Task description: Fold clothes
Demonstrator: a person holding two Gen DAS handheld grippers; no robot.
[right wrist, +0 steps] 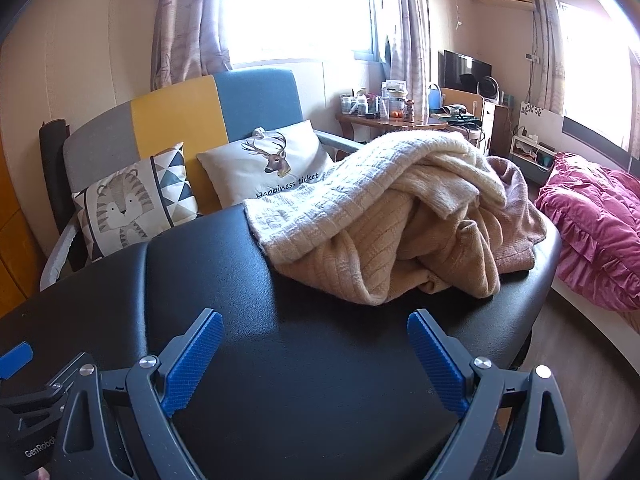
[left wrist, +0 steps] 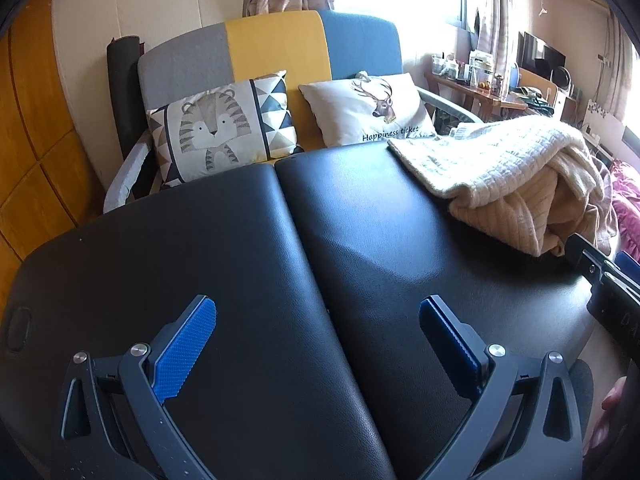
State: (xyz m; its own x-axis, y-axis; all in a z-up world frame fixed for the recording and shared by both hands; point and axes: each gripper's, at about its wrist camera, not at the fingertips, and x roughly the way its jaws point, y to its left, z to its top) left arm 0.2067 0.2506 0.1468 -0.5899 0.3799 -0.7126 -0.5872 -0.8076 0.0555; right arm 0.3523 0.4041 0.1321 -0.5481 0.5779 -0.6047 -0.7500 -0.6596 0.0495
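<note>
A rumpled heap of cream and tan knitted sweaters (right wrist: pixel 400 220) lies upper right on the black padded tabletop (right wrist: pixel 300 360), nearer the released, empty right gripper (right wrist: pixel 316 358) than the equally spread left gripper (left wrist: pixel 318 340).

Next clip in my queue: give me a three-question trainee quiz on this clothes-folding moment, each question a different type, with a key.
1. True or false: the left tool is clamped on a garment.
2. Multiple choice: where does the pile of knitted clothes lie? A) on the sofa, B) on the far right part of the black padded table, C) on the pink bedding.
3. Fill in: the cushion with the deer print leans against the ___ section of the sofa back.

Key: 1 false, both it and the right tool are open and empty above the table; 2 B; 3 blue.
</note>
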